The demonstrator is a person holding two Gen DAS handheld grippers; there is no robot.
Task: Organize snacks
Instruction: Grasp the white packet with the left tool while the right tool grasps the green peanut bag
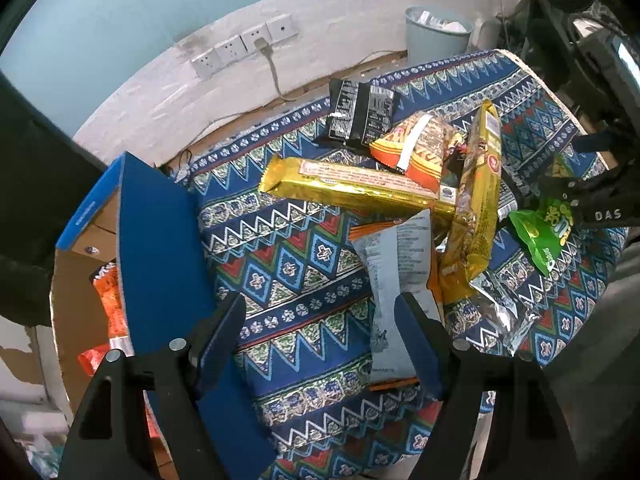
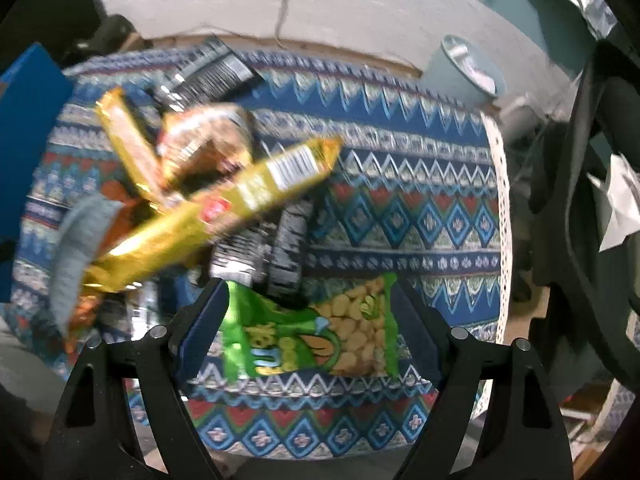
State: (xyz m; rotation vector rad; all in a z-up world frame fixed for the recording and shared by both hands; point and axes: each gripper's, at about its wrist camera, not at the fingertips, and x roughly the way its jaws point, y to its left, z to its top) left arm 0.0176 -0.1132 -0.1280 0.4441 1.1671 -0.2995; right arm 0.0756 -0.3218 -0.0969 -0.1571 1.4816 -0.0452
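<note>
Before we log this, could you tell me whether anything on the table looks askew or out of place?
Yes: the snacks sit in a crossed heap, one gold pack lying over the other gold pack. The green bag lies apart, near the cloth edge.

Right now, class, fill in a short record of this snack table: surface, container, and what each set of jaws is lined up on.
surface: patterned cloth
container: open blue box, orange packets inside
pile: two gold packs, black pack, orange pack
left gripper: jaws open, grey packet beside one finger
right gripper: jaws open astride green packet
</note>
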